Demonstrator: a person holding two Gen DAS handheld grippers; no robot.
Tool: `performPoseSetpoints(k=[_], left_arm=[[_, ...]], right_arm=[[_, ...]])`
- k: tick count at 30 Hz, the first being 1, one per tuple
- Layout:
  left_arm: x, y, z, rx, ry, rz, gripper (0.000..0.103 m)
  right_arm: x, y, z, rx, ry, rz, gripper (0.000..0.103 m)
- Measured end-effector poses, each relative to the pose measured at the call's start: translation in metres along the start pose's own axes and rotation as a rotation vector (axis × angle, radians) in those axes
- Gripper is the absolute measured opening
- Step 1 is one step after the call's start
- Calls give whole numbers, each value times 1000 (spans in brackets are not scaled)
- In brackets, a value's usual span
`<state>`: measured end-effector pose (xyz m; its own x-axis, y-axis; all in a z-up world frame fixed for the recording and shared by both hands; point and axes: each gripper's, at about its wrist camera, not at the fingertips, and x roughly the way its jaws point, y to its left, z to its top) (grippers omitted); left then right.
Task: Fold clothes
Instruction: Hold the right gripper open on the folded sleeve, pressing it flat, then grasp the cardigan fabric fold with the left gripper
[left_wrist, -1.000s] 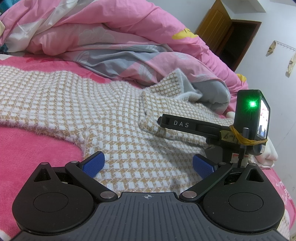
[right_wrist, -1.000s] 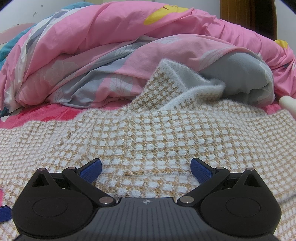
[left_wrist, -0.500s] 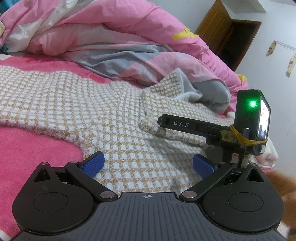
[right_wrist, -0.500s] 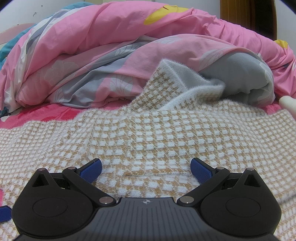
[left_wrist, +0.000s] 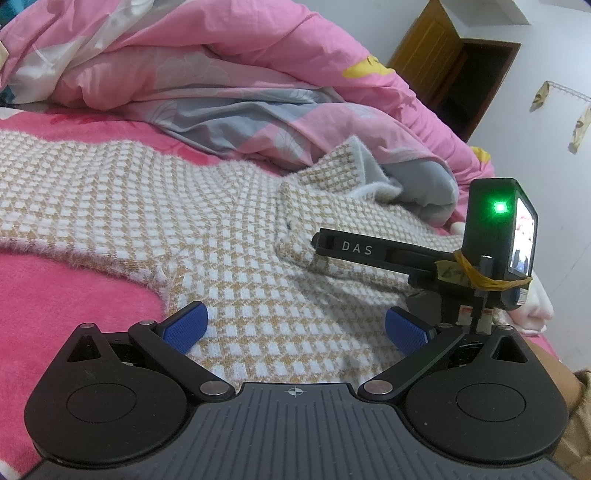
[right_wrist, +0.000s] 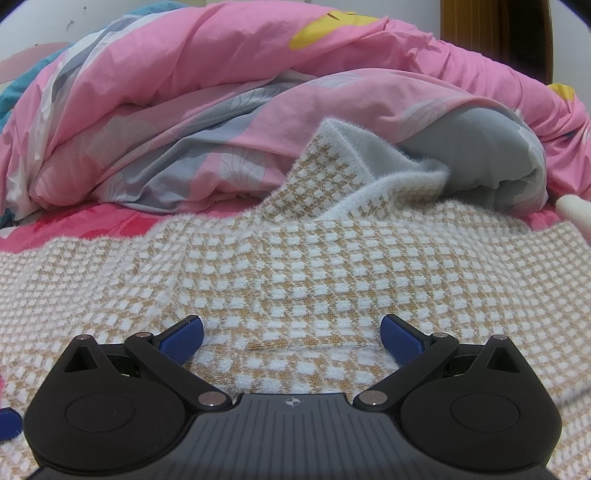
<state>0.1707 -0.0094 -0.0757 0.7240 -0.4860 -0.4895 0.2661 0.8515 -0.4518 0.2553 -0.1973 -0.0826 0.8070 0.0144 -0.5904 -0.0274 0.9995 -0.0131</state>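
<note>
sweater (left_wrist: 229, 236): spread on bed, collar bunched, unfolded.
left gripper (left_wrist: 295, 326): wide apart, empty.
right gripper (right_wrist: 291, 332): wide apart, empty.
next: a hem grip, likely.

The bed (left_wrist: 55, 295) has a pink fleecy cover. A checked sweater (left_wrist: 229, 236) lies spread flat across it. A rumpled pink duvet (right_wrist: 221, 92) is heaped along the far edge.

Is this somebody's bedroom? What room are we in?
Most likely a bedroom. A rumpled pink quilt is heaped on a bed with a pink blanket, a checked sweater lies spread on it, and a wooden door stands behind.
</note>
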Motion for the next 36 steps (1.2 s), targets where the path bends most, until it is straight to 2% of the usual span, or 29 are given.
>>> performPoseSetpoints(k=[8, 10, 15, 20, 23, 25, 27, 29, 32, 34, 35, 36], left_arm=[[-4, 2, 0, -2, -21, -23, 103], [-6, 2, 1, -1, -30, -35, 103], [-7, -8, 5, 53, -63, -58, 103], [4, -31, 23, 142, -98, -28, 103], [26, -40, 39, 159, -76, -8, 99], [48, -41, 46, 172, -40, 22, 93], [69, -42, 54, 184, -4, 53, 78], [91, -43, 61, 197, 33, 83, 74], [117, -37, 65, 164, 96, 93, 61], [121, -37, 66, 164, 96, 106, 57], [122, -38, 67, 168, 89, 114, 48], [122, -39, 67, 172, 83, 122, 31]], right_arm=[[-3, -4, 6, 5, 28, 26, 103], [-18, -14, 7, 48, 2, 47, 103], [-75, -49, 1, 83, -88, 81, 103], [-108, -99, -16, 103, -63, 40, 103], [-121, -126, -28, 111, -48, 4, 103], [-127, -140, -37, 121, -56, -13, 103], [-133, -154, -45, 138, -70, -25, 103], [-138, -167, -51, 167, -92, -17, 103], [-143, -184, -57, 216, -141, -17, 103], [-146, -196, -61, 254, -174, -14, 103], [-145, -202, -63, 276, -182, -13, 103], [-145, -207, -64, 300, -184, -12, 103]])
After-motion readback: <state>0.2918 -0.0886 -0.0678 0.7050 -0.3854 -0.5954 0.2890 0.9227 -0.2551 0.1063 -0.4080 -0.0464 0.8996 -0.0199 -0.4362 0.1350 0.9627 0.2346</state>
